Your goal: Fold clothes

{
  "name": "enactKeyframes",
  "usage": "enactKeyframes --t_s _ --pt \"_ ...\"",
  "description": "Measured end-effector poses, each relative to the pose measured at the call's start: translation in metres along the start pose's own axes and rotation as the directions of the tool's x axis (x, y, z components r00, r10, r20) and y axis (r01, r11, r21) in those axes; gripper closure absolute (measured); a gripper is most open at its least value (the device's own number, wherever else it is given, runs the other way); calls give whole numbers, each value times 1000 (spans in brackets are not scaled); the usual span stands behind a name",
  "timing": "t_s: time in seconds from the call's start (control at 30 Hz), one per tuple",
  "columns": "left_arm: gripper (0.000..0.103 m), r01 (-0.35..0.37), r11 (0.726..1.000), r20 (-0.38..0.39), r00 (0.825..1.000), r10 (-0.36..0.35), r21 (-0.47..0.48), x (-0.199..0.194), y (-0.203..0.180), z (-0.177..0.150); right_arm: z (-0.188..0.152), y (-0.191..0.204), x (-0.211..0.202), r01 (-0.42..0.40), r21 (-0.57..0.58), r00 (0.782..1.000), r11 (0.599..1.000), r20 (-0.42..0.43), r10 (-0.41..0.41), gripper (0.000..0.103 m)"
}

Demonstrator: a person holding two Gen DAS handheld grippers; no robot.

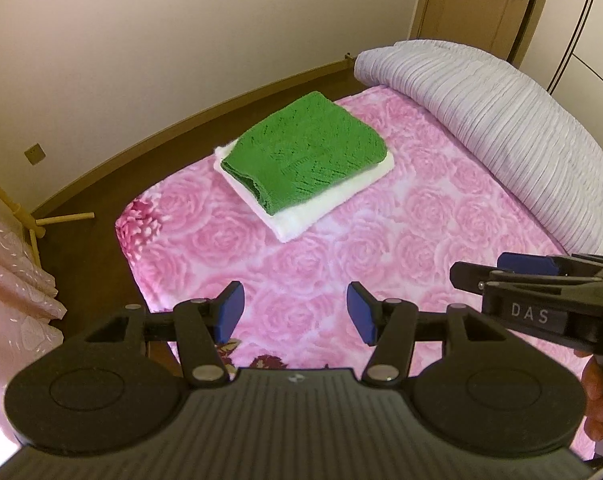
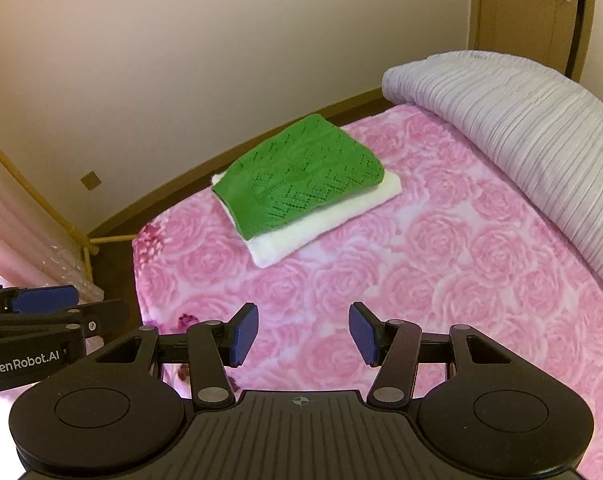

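Left tool (image 1: 295, 312) and right tool (image 2: 303, 334) level, side by side above the bed (image 2: 421, 264), both released, nothing gripped. Folded green sweater (image 1: 305, 148) on white garment (image 1: 325, 200), ahead of both, untouched.

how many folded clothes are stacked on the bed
2. A green knit sweater lies folded on top, and a white garment lies folded directly under it, on the pink floral blanket near the bed's far side. Anything thinner between them would be hidden.
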State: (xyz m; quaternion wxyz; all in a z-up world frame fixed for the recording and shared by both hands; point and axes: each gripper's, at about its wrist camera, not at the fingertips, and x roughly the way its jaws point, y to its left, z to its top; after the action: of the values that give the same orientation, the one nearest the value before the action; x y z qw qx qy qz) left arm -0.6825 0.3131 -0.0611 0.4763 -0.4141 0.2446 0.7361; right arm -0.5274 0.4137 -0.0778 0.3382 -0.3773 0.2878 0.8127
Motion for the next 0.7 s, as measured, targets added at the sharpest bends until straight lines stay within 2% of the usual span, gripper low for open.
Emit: enactKeyframes --t_s 0.7 --pt "50 23 1000 -72 997 -23 7 63 -29 36 30 -43 47 41 23 996 999 -79 -39 49"
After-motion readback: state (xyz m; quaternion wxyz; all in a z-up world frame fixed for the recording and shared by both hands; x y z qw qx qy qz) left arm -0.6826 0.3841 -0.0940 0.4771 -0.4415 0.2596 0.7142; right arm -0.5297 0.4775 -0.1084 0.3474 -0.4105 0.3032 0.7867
